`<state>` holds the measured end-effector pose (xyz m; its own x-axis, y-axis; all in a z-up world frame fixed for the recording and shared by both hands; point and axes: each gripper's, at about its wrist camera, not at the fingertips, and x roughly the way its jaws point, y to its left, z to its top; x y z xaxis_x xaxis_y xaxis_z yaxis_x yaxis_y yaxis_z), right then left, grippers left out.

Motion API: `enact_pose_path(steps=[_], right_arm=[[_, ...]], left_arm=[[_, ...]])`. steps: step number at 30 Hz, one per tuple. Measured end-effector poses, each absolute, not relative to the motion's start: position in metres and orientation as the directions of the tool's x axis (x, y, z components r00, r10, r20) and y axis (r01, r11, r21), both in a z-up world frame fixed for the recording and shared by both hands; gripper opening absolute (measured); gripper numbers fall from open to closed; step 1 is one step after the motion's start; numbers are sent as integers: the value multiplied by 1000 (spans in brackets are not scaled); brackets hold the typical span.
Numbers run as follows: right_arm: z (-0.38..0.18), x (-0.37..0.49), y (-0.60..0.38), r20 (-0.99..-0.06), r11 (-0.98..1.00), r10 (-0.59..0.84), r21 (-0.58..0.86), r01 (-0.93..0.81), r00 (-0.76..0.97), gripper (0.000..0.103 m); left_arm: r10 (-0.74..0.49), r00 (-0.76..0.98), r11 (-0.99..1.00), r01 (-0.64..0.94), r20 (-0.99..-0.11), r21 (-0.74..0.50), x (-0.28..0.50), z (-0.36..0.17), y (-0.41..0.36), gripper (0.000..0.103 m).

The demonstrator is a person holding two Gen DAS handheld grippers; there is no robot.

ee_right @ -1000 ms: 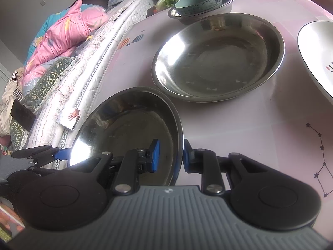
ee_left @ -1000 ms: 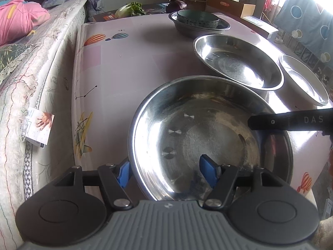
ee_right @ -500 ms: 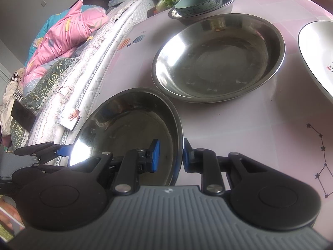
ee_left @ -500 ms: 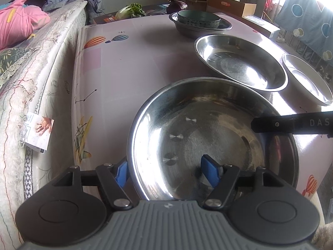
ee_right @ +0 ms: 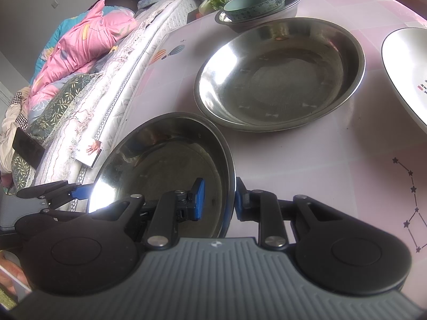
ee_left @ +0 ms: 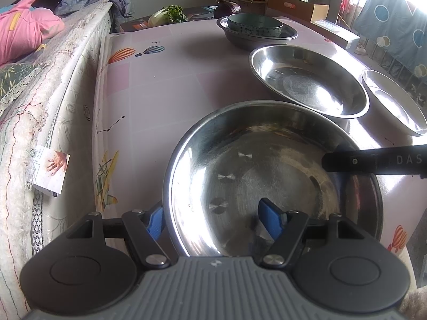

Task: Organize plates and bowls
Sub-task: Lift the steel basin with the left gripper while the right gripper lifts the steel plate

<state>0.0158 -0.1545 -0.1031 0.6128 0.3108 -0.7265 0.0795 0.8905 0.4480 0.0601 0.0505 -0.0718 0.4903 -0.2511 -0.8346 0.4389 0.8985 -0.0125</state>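
A large steel bowl (ee_left: 267, 176) sits at the near end of the pink table; it also shows in the right wrist view (ee_right: 165, 165). My left gripper (ee_left: 213, 220) is open, its blue pads astride the bowl's near-left rim with a wide gap. My right gripper (ee_right: 218, 198) is shut on the bowl's right rim, one pad inside and one outside; its finger (ee_left: 373, 160) crosses the bowl in the left wrist view. A second steel bowl (ee_right: 280, 74) lies just beyond. A white plate (ee_right: 408, 72) is at the right. A teal ceramic bowl (ee_right: 253, 0) sits in another steel bowl at the far end.
A bed with a quilted mattress (ee_left: 53, 85) and pink bedding (ee_right: 85, 45) runs along the table's left side. Cardboard boxes (ee_left: 296, 2) and a cabbage (ee_left: 168, 14) stand behind the table. A blue curtain (ee_left: 395, 26) hangs at the right.
The held bowl and both grippers have shifted slightly; the grips look the same.
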Motion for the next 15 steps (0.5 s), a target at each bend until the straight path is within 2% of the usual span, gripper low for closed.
enact_pose_path(steps=[5, 15], right_arm=[[-102, 15, -154, -727, 892, 310, 445, 77, 613, 27], [-102, 13, -152, -729, 895, 303, 438, 79, 614, 27]], left_arm=[[-253, 492, 898, 440, -833, -12, 58, -71, 50, 72], [-261, 499, 897, 442, -826, -16, 54, -67, 51, 72]])
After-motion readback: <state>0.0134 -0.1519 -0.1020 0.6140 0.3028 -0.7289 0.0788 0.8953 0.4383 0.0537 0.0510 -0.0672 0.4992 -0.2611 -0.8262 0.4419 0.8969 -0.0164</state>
